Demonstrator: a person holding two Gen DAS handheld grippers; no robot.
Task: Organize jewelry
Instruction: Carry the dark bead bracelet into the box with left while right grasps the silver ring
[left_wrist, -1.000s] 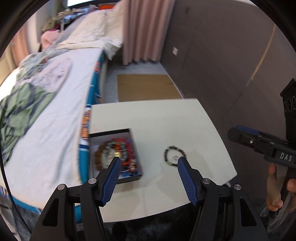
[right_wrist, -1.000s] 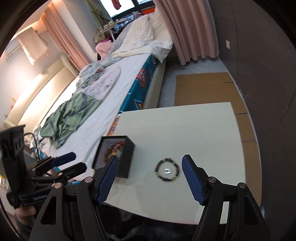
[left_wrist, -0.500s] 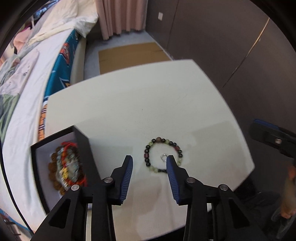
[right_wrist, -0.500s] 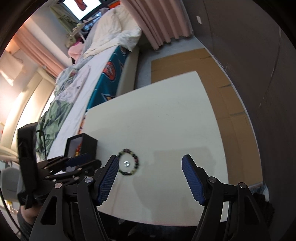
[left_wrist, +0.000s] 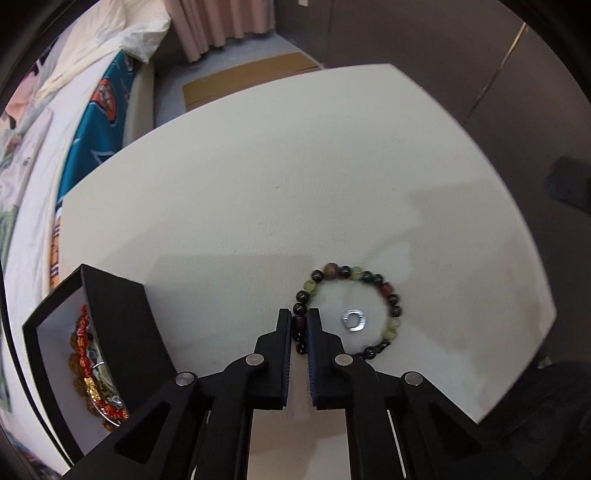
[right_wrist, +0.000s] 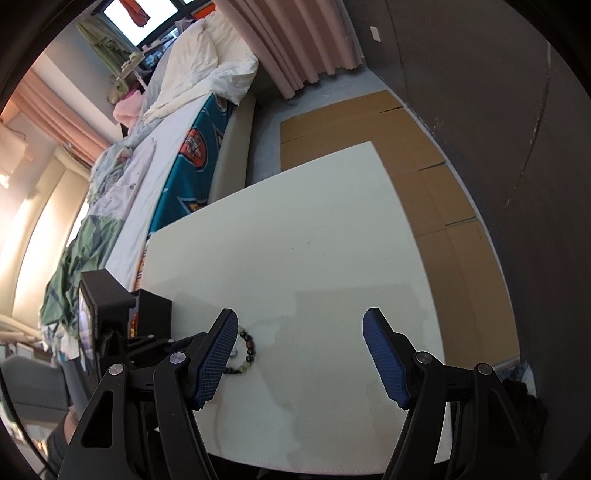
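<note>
A white table (left_wrist: 258, 177) stands beside a bed (right_wrist: 155, 173) with a crumpled blanket and clothes on it. On the near part of the table lies a bead bracelet (left_wrist: 349, 314), a ring of dark, green and reddish beads. A small silver ring (left_wrist: 353, 319) sits flat inside the bracelet's loop, not touching the beads.

The left gripper (left_wrist: 299, 321) points down at the left side of the bracelet. Its jaws are closing, and a few beads sit between the two fingers, which press on them from both sides. The bracelet lies flat on the table.

To the left, at the near left corner of the table, stands a black box (left_wrist: 110, 325) with no lid on. Inside it are red and gold bead strings (left_wrist: 85, 362) in a heap.

The right gripper (right_wrist: 299, 354) hangs over the near part of the table with its blue pads (right_wrist: 384, 358) wide apart and nothing between them. In its view the bracelet peeks out just beside the left pad, with the left gripper beyond.

Brown cardboard (right_wrist: 424, 173) covers the floor on the far right side of the table.
</note>
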